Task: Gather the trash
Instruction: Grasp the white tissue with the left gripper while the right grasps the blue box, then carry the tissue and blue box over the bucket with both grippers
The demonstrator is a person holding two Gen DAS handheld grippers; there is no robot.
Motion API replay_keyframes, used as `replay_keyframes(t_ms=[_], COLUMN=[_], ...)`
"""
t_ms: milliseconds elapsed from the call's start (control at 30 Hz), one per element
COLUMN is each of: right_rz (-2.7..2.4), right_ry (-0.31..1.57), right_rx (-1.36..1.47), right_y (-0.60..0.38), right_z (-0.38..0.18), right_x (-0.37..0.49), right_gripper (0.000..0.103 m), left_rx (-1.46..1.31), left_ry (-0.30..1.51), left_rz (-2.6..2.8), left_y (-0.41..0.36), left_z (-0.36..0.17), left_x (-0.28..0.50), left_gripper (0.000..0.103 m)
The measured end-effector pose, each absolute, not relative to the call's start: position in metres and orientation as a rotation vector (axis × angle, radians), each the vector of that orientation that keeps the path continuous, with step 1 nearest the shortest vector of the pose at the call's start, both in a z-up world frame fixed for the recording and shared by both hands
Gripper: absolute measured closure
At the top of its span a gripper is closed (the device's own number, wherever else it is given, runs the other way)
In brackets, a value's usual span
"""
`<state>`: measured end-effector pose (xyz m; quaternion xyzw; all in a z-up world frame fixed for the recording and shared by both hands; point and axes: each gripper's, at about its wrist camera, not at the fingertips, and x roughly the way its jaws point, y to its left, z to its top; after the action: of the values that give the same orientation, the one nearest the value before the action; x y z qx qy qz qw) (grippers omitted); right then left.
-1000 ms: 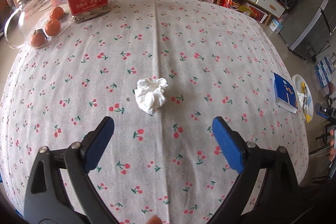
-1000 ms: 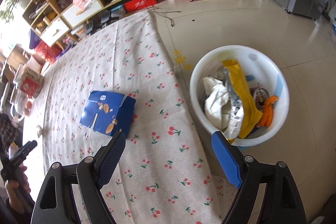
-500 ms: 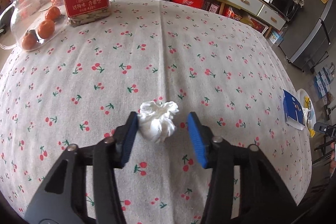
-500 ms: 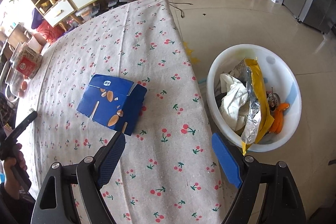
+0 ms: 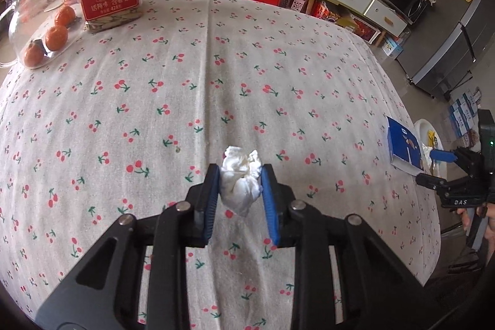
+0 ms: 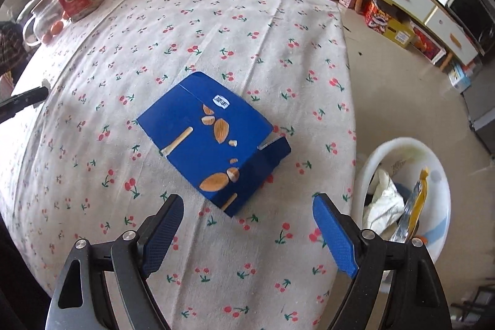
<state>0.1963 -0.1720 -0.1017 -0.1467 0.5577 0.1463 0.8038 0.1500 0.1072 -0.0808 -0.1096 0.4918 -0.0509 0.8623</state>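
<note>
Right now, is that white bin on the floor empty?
No. The white bin already holds crumpled paper and a yellow wrapper.

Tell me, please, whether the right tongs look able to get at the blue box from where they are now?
Probably yes. The right tongs stand open just short of the blue box, which lies alone on the tablecloth with nothing between them.

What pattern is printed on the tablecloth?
Small red cherries with green stems on a pale tablecloth, seen best from the left wrist camera.
</note>
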Motion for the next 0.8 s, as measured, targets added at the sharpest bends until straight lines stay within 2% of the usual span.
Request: replay_keyframes(t_ms=[233, 533, 667, 800], right_rz=[0.369, 0.422, 0.416, 0.417], right_ry=[1.181, 1.201, 1.199, 1.205], right_rx=[-0.474, -0.36, -0.328, -0.268], right_y=[-0.14, -0.128, -0.132, -0.136], right_z=[-0.118, -0.128, -0.125, -0.117], right_x=[0.219, 0.25, 0.26, 0.254], right_gripper=[0.015, 0.016, 0.024, 0.029], left_rx=[-0.241, -0.247, -0.262, -0.265], left_ry=[1.039, 1.047, 1.048, 1.034], left_rz=[-0.145, -0.116, -0.101, -0.105], left_y=[0.105, 0.118, 0.123, 0.119], left_z=[-0.075, -0.079, -0.079, -0.075], left_x=[0.142, 0.137, 0.136, 0.135], left_gripper=[0.074, 0.074, 0.074, 0.074])
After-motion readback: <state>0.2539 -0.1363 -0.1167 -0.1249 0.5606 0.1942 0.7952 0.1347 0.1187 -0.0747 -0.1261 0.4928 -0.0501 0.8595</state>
